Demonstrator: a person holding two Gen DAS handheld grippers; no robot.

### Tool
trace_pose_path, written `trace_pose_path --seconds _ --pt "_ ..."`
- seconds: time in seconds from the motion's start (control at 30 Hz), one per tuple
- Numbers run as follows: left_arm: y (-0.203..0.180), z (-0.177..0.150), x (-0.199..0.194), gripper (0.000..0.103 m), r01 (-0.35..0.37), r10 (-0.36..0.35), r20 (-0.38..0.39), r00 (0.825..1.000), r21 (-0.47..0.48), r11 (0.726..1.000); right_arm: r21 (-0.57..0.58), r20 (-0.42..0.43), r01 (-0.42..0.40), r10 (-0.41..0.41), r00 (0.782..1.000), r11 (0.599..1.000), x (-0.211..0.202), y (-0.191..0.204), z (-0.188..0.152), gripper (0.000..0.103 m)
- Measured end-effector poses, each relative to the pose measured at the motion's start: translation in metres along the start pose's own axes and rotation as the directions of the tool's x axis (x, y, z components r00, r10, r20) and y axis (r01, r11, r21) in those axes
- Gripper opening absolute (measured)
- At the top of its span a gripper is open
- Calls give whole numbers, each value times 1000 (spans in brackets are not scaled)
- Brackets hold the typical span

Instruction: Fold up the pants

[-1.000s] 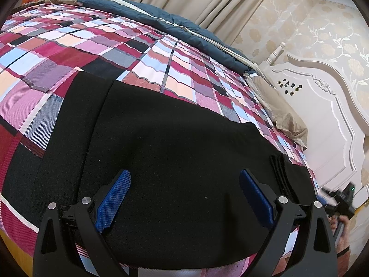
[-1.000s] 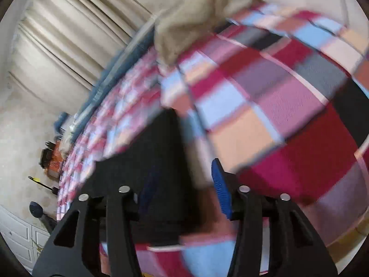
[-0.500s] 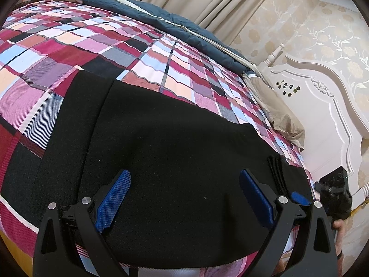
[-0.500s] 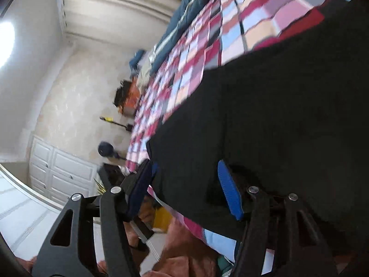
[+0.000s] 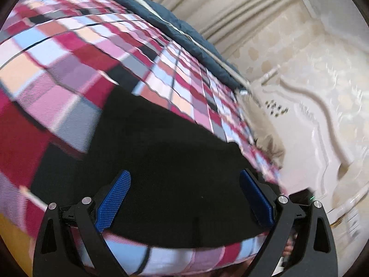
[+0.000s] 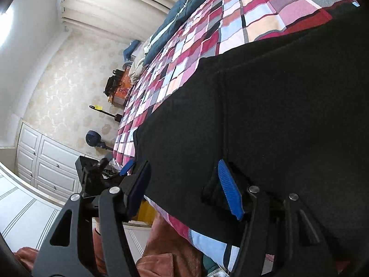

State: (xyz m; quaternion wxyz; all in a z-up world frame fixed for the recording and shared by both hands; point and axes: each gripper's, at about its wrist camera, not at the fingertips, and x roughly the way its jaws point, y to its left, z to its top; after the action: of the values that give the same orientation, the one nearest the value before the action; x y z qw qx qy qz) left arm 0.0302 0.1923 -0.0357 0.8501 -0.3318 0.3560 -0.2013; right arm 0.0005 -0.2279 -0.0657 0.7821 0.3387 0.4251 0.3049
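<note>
Pants: black pants point(image 5: 166, 152) lie flat on the checked bedspread point(image 5: 69, 53), near the bed's front edge; in the right wrist view the same pants point(image 6: 265, 106) fill most of the lower right, with one layer folded over another along a straight edge.
Bedspread: red, pink, pale blue and grey checks; it covers the whole bed and shows as a strip below the hem of the pants in both views.
Left gripper: the left gripper point(image 5: 184, 198) hangs over the near edge of the pants, its blue pads point(image 5: 114, 198) spread wide with only flat cloth below them; nothing is grasped, and I cannot tell whether the tips touch the cloth. This view is blurred.
Right gripper: the right gripper point(image 6: 182, 184) sits at the corner of the pants by the bed's edge; its jaws are opening. The cloth lies between them, one blue pad point(image 6: 229, 191) is over the black cloth, the other is off the edge of the bed, and neither presses on it.
Other gripper seen: in the right wrist view, a black tool body with a blue tip point(image 6: 96, 175) shows past the bed's corner.
Blanket: a dark blue blanket point(image 5: 175, 32) lies along the far side of the bed, by the pale curtains point(image 5: 230, 7).
Headboard: a white carved headboard point(image 5: 306, 124) stands at the right in the left wrist view.
Person: a reddish-brown sleeve point(image 6: 166, 249) shows under the right gripper.
Room: white cupboards point(image 6: 41, 159) against the patterned wall.
</note>
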Motion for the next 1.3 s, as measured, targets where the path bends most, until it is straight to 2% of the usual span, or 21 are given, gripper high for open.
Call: trace_pose_path --seconds 0.13,0.23,0.3,0.43,0.57,0.6,0.63,0.67,0.73,0.77,0.83,0.9,1.0,1.13,1.3 --pt "43 14 -21 94 48 -46 17 999 -147 988 -15 7 1 -1 1000 1000 0 3 -1 68" --pt "67 20 -11 94 115 -128 -50 991 -210 971 -24 11 9 -9 1000 1000 2 7 -1 73" --pt "69 23 1 94 128 -149 -95 984 -197 972 -29 12 11 -10 1000 1000 3 9 -1 75" --pt "51 32 21 94 116 -128 -159 979 -81 990 -33 17 16 -15 1000 999 5 11 -2 78" --pt "42 37 42 94 185 -200 -180 963 -98 978 -41 23 21 -20 1000 999 5 13 -2 81" --pt "40 37 45 88 204 -222 -182 958 -112 973 -43 24 22 -21 999 999 5 13 -3 81" --pt "41 37 50 70 225 -251 -189 949 -147 963 -43 25 23 -21 999 999 6 13 -2 82" --pt "48 38 55 62 226 -263 -203 943 -187 956 -45 26 23 -22 999 999 6 13 -2 82" --pt "58 35 65 23 180 -239 -235 942 -247 952 -49 29 24 -23 999 998 6 15 -2 84" --pt "62 32 69 20 149 -213 -250 944 -250 957 -52 31 26 -24 999 998 6 15 -2 84" --pt "63 31 66 19 163 -227 -238 944 -261 951 -57 32 27 -25 999 998 6 15 -2 85" --pt "58 31 63 18 147 -208 -237 949 -249 957 -61 38 29 -27 999 998 6 16 -3 86" --pt "37 35 56 17 110 -146 -232 962 -160 981 -58 51 33 -30 998 998 5 17 -2 86" --pt "0 46 44 16 149 -163 -204 965 -81 986 -24 75 38 -36 997 999 -2 18 -4 86" --pt "-69 54 37 15 207 -193 -207 959 49 977 6 95 29 -29 995 1000 -17 17 -14 87"
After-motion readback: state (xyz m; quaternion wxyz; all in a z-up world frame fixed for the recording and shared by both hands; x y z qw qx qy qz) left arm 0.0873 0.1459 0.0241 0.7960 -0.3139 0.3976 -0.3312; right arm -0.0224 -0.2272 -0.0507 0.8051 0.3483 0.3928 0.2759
